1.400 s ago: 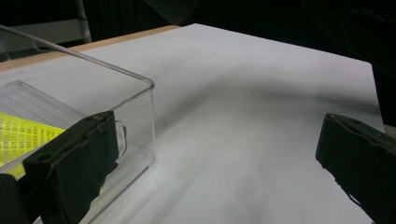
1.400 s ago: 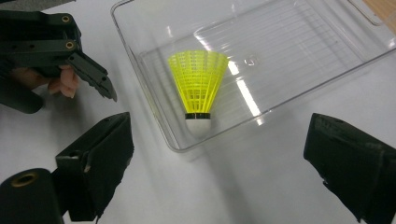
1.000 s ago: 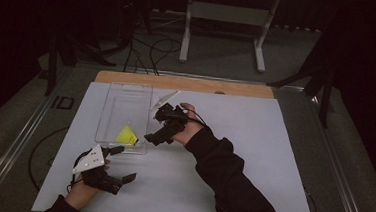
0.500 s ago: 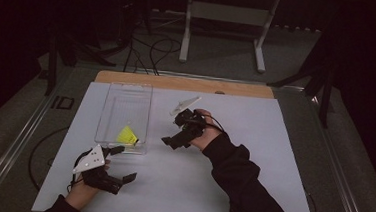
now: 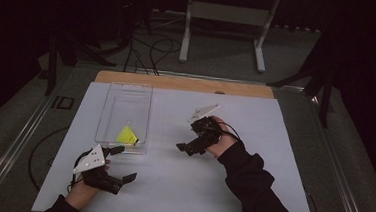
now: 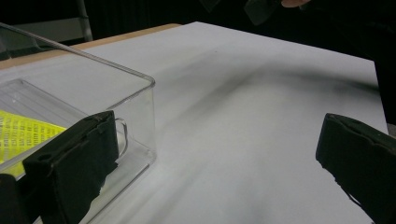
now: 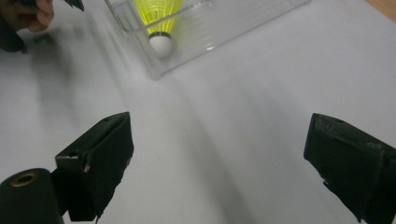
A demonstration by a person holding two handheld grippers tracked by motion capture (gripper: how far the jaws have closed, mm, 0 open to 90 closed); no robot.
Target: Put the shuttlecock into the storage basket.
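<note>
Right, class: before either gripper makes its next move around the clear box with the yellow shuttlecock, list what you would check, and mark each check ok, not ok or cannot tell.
1. Shuttlecock lies inside the clear box, at its near end: ok.
2. Left gripper open and holding nothing: ok.
3. Right gripper open and holding nothing: ok.
4. Right gripper apart from the box: ok.
5. White table surface between the grippers free of loose things: ok.
6. Left gripper's jaw touching the box wall: cannot tell.

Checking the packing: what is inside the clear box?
A yellow shuttlecock lies at the near end of the clear box; its white cork shows. The left jaw covers part of it.
</note>
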